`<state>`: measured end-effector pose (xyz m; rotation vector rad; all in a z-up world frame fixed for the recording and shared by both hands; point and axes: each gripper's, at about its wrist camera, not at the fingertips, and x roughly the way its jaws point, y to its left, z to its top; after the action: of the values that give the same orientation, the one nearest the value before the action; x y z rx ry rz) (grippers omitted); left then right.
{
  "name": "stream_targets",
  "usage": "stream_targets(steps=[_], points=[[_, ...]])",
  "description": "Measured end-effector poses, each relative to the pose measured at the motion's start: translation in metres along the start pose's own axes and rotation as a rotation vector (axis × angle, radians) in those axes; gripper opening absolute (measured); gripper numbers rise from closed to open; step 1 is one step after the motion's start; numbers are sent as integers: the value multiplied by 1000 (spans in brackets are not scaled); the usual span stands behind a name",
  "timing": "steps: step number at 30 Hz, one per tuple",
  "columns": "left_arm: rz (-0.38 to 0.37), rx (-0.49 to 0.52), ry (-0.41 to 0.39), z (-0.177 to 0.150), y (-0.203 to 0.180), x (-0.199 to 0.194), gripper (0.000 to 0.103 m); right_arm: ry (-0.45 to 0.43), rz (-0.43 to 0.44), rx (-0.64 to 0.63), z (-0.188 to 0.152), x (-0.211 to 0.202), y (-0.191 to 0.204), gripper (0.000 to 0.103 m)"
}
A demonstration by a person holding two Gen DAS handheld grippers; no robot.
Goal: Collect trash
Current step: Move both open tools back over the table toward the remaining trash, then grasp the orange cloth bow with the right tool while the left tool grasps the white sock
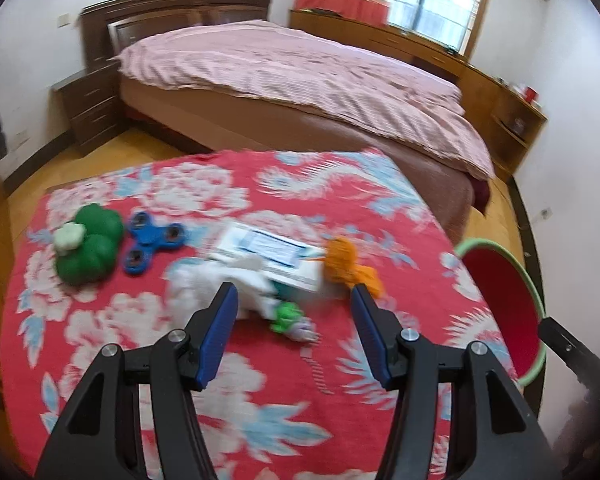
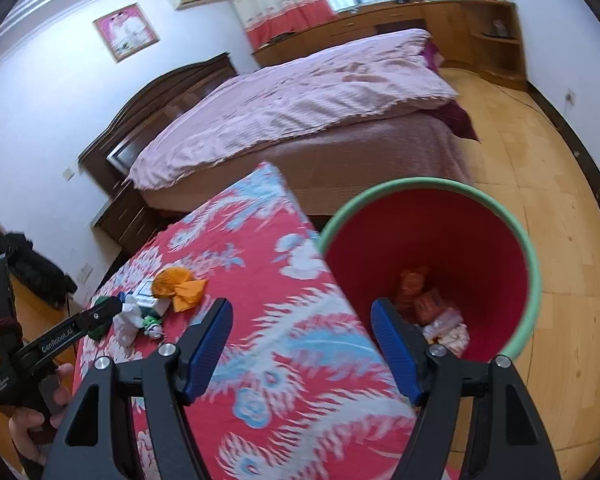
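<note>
Worktop: a surface draped in red cloth with white and blue floral print [image 1: 260, 360], standing beside the bed so the scattered items lie within reach of both hands.
Bin: a round red bin with a pale green rim [image 2: 534, 280], set on the floor against the worktop's right edge, probably so trash need only be carried a little way; several wrappers already lie in its bottom.
Trash still out: a crumpled white tissue [image 1: 204, 280], an orange crumpled wrapper [image 1: 346, 264] and a small green-and-white scrap [image 1: 290, 318] sit clustered around a flat white-and-blue box [image 1: 268, 250] near mid-worktop.
Likely keepers: a green frog-shaped toy [image 1: 88, 244] and a blue three-lobed fidget spinner [image 1: 150, 242] lie at the left, apart from the cluster.
Left tool [image 1: 292, 336]: jaws apart, nothing between the blue pads, touching nothing; it hangs above the tissue and scrap, seemingly lined up for a pick.
Right tool [image 2: 302, 348]: jaws opening, nothing between them; it hovers over the worktop's edge and the bin's mouth.
</note>
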<state>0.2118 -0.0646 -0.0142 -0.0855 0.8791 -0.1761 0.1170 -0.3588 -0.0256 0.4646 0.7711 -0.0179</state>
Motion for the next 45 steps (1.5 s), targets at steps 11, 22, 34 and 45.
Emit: stream_targets(steps=[11,22,34,45], points=[[87,-61,-3,-2,49,21,59,74,51,-158,6,51,71,74],[60,-86,24,-12,61,42,59,176,68,-258,0,115,117,74],[-3,-129,26,-17,72,52,59,206,56,-333,-3,152,137,59],[5,-154,28,-21,72,53,55,182,52,-316,-2,153,129,21]])
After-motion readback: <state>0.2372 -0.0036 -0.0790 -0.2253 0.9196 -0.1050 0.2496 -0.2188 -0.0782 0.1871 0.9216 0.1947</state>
